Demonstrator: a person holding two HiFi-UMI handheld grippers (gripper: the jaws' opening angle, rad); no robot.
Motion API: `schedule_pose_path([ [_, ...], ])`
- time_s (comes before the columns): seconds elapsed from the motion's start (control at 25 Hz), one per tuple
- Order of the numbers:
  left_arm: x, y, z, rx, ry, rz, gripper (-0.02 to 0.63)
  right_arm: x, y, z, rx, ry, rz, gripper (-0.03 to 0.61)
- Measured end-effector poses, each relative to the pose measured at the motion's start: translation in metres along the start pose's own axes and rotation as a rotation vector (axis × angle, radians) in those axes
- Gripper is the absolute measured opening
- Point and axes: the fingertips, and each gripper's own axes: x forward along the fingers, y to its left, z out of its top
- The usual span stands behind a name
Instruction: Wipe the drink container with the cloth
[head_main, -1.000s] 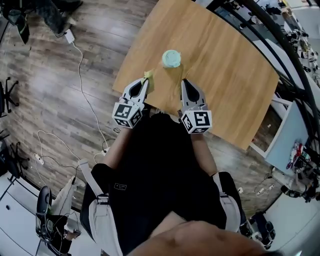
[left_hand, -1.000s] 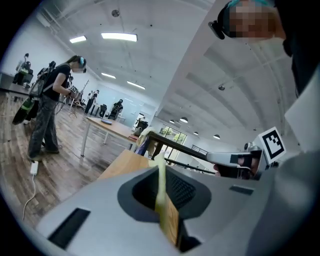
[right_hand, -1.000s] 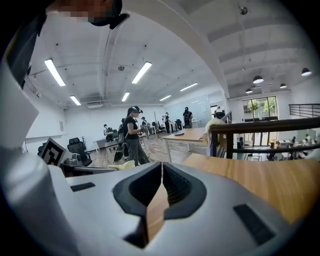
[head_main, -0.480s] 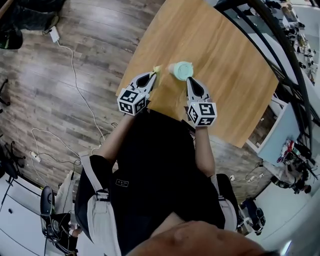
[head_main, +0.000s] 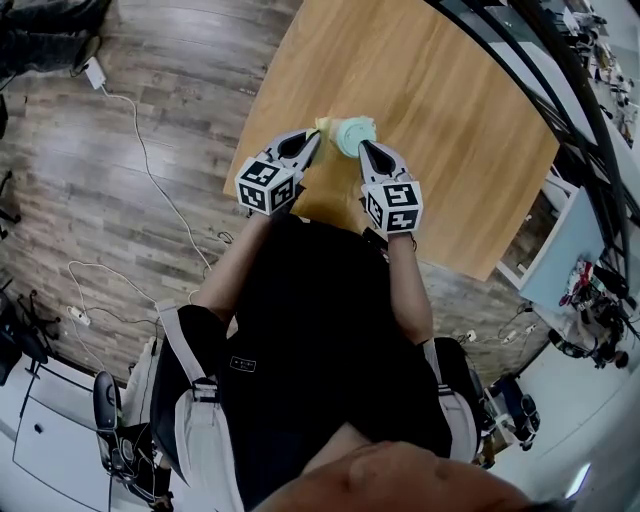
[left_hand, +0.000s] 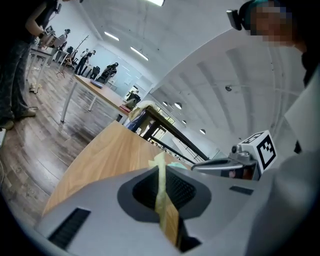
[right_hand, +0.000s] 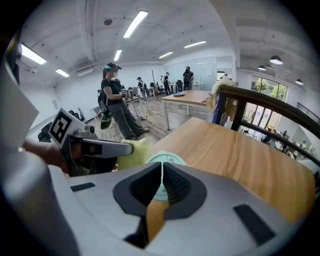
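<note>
The drink container (head_main: 353, 132), a cup with a mint-green lid, stands near the front edge of the wooden table (head_main: 450, 110). My left gripper (head_main: 316, 137) is shut on a pale yellow cloth (head_main: 325, 125), which rests against the container's left side. In the left gripper view the cloth (left_hand: 161, 187) runs pinched between the jaws. My right gripper (head_main: 362, 147) is shut with nothing in it, its tips just at the container's near side. In the right gripper view the lid (right_hand: 167, 158) shows right behind the closed tips, with the cloth (right_hand: 132, 152) to its left.
The table's front-left edge (head_main: 262, 120) runs just beside the left gripper. Cables (head_main: 140, 150) trail across the wood floor on the left. A dark railing and shelving (head_main: 560, 200) border the table's right side. People (right_hand: 112, 100) stand far off in the room.
Both grippers have moved forward and closed in on the container. The cloth in the left gripper now reaches its left side, and the right tips sit at its near side.
</note>
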Motion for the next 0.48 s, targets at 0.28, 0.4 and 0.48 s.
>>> schedule_pose_path([
  [0.28,0.021,-0.002,-0.003,-0.061,0.021,-0.064,0.034,0.008,-0.006,-0.006,0.017,0.042,0.021,0.034],
  [0.4,0.028,-0.003,-0.007,-0.092,0.029,-0.088,0.034,0.013,-0.007,-0.005,0.020,0.048,0.042,0.034],
  [0.48,0.032,-0.002,-0.012,-0.100,0.047,-0.096,0.034,0.014,-0.006,-0.005,0.026,0.056,0.050,0.034],
])
